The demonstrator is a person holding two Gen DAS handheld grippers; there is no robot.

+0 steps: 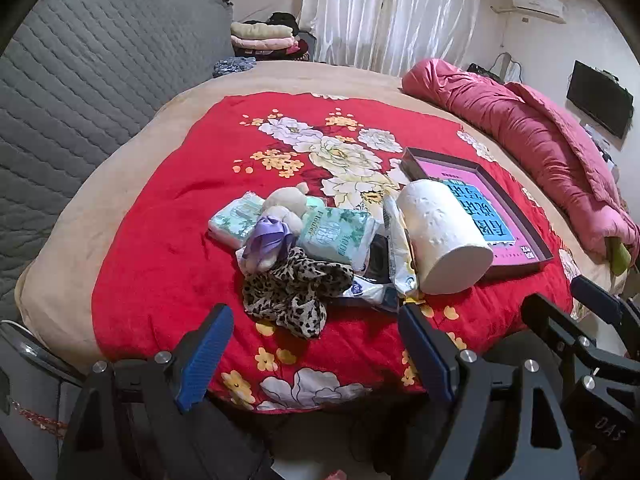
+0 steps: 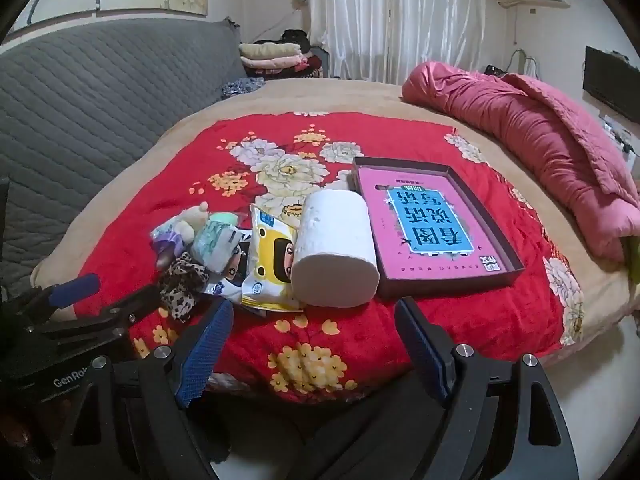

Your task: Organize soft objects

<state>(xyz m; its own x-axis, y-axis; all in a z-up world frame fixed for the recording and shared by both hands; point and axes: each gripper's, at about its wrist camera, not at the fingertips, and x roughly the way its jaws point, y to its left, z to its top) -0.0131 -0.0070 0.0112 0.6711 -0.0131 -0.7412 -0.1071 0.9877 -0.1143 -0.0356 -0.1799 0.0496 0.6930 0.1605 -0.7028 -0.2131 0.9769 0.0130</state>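
Observation:
A pile of soft things lies on the red flowered blanket [image 1: 160, 216]: a white paper roll [image 1: 444, 236] on its side, a leopard-print cloth [image 1: 294, 292], a cream plush toy [image 1: 286, 204] with a purple ribbon, green tissue packs [image 1: 338, 236] and a yellow wipes pack [image 2: 268, 268]. A dark shallow box [image 2: 484, 216] with a pink and blue book inside lies right of the roll [image 2: 334, 252]. My left gripper [image 1: 316, 344] is open and empty, just short of the leopard cloth. My right gripper [image 2: 314, 336] is open and empty, just short of the roll.
A rolled pink quilt [image 2: 532, 132] lies along the bed's right side. A grey quilted headboard [image 1: 80, 92] stands at the left. Folded clothes [image 1: 260, 36] are stacked behind the bed near white curtains. The bed's front edge is just under both grippers.

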